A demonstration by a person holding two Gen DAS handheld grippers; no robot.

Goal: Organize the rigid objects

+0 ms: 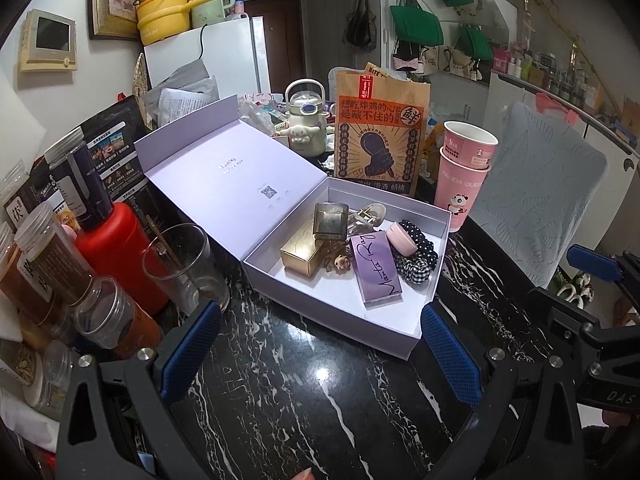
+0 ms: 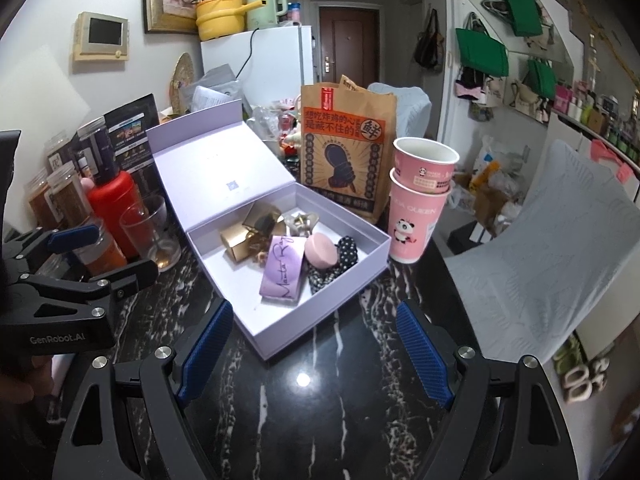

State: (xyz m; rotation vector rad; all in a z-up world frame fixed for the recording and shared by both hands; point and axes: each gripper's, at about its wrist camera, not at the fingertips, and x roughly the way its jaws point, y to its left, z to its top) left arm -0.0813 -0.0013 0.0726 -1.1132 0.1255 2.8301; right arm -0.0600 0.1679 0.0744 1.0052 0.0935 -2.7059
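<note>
Black marble table (image 1: 304,392) carried everything. Lavender box (image 1: 344,320) sat open at centre, lid (image 1: 224,160) propped back. Inside, touching or overlapping: purple palette (image 1: 376,270), gold box (image 1: 302,254), brass case (image 1: 330,218), pink compact (image 1: 401,237), dotted scrunchies (image 1: 420,254). Stacked pink cups (image 2: 418,200) stood just right of the box. Left gripper (image 1: 320,344) and right gripper (image 2: 316,344) hovered before the box's near corner, both jaws spread wide, nothing between them.

Black white-veined marble counter (image 1: 304,392). Far edge: brown printed paper bag (image 1: 380,136); two stacked pink paper cups (image 1: 464,172) beside it. Left edge: red bottle (image 1: 120,248), clear drinking glass (image 1: 184,268).
</note>
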